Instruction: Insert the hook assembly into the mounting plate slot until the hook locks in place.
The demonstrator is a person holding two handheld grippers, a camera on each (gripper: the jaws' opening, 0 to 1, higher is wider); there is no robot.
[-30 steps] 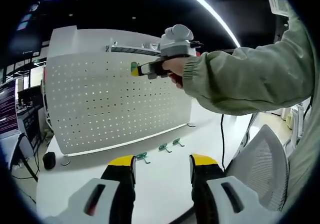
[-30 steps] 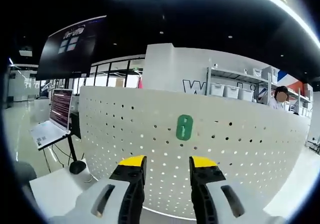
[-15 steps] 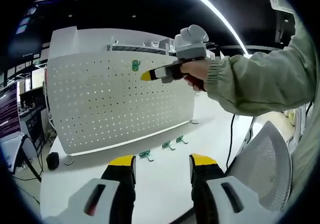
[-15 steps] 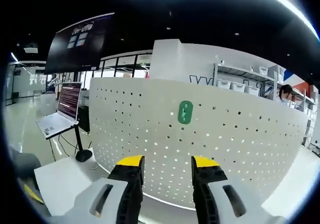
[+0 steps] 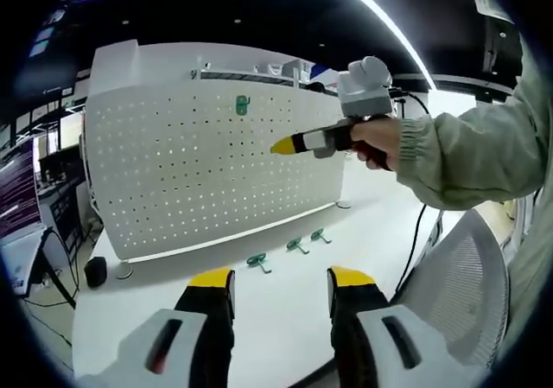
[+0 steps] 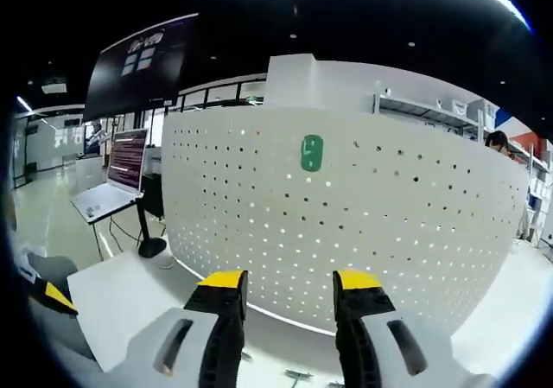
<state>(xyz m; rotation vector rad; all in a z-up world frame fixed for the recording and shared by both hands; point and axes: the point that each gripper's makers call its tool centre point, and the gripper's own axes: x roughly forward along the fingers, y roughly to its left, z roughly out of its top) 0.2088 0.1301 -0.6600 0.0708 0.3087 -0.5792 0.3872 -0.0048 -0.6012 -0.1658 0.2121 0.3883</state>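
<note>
One green hook (image 5: 243, 105) sits mounted high on the white pegboard (image 5: 207, 172), also seen in the right gripper view (image 6: 312, 153); three more green hooks (image 5: 257, 261) lie on the white table (image 5: 285, 310) just in front of the board's foot. Right gripper (image 5: 283, 145) held mid-air off the board, apart from the hook, jaws spread and empty in its own view (image 6: 290, 283); left gripper (image 5: 281, 280) low over the table, jaws apart, nothing held. Laptop (image 6: 112, 185) on a stand left of the board, office chair (image 5: 458, 276) at the table's right edge.
</note>
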